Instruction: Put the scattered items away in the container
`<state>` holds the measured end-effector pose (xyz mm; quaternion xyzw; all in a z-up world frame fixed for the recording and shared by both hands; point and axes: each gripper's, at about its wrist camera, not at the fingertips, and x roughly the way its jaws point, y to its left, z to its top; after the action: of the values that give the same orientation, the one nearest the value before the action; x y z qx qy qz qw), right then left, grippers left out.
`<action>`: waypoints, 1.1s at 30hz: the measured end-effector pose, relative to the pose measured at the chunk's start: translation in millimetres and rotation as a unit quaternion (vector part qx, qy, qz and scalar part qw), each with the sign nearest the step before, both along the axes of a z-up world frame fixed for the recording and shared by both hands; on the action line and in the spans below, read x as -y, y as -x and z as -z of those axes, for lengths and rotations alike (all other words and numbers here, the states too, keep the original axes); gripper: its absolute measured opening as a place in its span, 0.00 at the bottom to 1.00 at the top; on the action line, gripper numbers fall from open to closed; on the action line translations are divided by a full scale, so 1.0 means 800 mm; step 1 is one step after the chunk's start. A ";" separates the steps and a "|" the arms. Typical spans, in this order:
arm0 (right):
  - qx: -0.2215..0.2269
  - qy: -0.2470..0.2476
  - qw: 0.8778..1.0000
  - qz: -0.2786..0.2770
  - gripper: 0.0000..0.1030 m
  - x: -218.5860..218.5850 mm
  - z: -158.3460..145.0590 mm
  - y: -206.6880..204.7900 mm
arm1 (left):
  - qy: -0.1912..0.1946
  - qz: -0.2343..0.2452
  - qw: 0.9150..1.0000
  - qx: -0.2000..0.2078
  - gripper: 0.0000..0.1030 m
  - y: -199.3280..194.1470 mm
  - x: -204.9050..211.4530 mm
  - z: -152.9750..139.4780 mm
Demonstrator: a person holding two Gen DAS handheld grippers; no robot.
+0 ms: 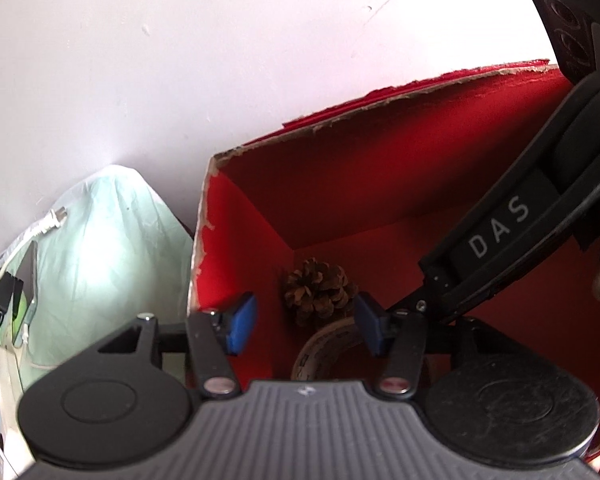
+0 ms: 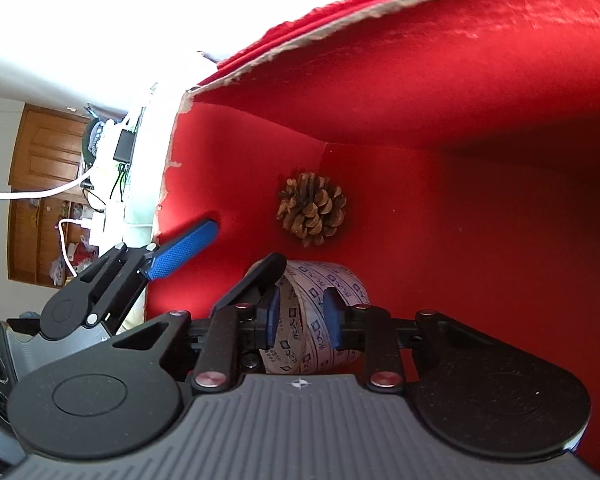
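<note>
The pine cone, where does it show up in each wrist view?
Left wrist: pine cone just below centre, on the red box floor, above the tape roll.
Right wrist: pine cone near centre, above the tape roll.
Shared landmark: the box's torn left edge.

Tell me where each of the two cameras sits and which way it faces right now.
Left wrist: sits behind the left tool, looking down into the red box at the pine cone; its open blue pads and the right tool's body show.
Right wrist: sits behind the right tool, deeper in the red box, facing its floor; pads on either side of the tape roll's band, left tool at left.
Shared: box, pine cone, tape roll, clutter outside the box.
</note>
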<state>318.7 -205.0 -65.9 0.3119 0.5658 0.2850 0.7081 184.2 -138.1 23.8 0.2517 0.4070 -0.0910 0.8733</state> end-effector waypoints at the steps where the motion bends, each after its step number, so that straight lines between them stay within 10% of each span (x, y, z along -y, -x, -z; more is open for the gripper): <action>1: 0.003 0.000 1.000 -0.001 0.24 0.000 -0.001 0.000 | 0.000 0.000 1.000 0.001 0.55 0.001 0.001 -0.001; 33: 0.041 0.072 0.995 0.056 0.33 0.014 -0.017 0.010 | 0.001 0.009 0.999 0.033 0.69 -0.010 -0.020 0.008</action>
<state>310.8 -216.6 -52.6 0.2791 0.5367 0.2162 0.7663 191.8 -121.9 17.3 0.2575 0.3756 -0.0911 0.8856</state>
